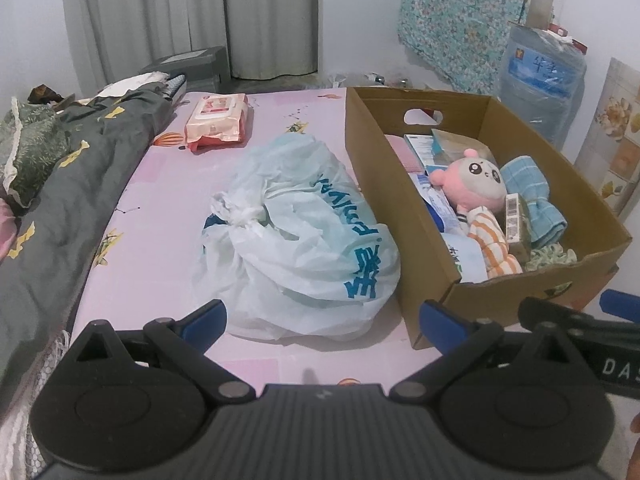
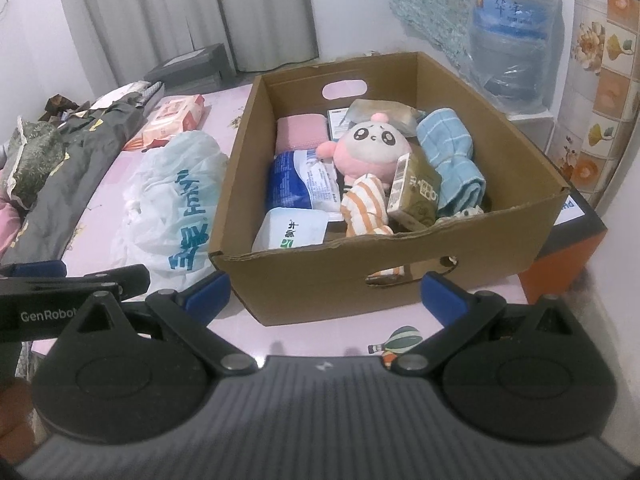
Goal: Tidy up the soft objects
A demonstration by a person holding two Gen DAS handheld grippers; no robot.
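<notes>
Pink bed sheet (image 1: 160, 264), plastic bag (image 1: 296, 236), cardboard box (image 2: 360, 268), wipes pack (image 1: 218, 122)

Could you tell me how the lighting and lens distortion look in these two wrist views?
Left wrist view: dim, bluish, soft; the cardboard box edges bow, corners vignette. Right wrist view: the same flat light, faint shadows under the box, the curtain slightly blurred.

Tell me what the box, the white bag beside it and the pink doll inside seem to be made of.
Box: brown corrugated cardboard, matte; a ragged near rim and punched handle holes show it.
White bag: thin plastic film, slightly glossy, crumpled in fine creases with a knotted top and printed blue lettering.
Pink doll: plush fabric, fuzzy and matte, probably stuffed; its face looks stitched or printed, I cannot tell which.
</notes>
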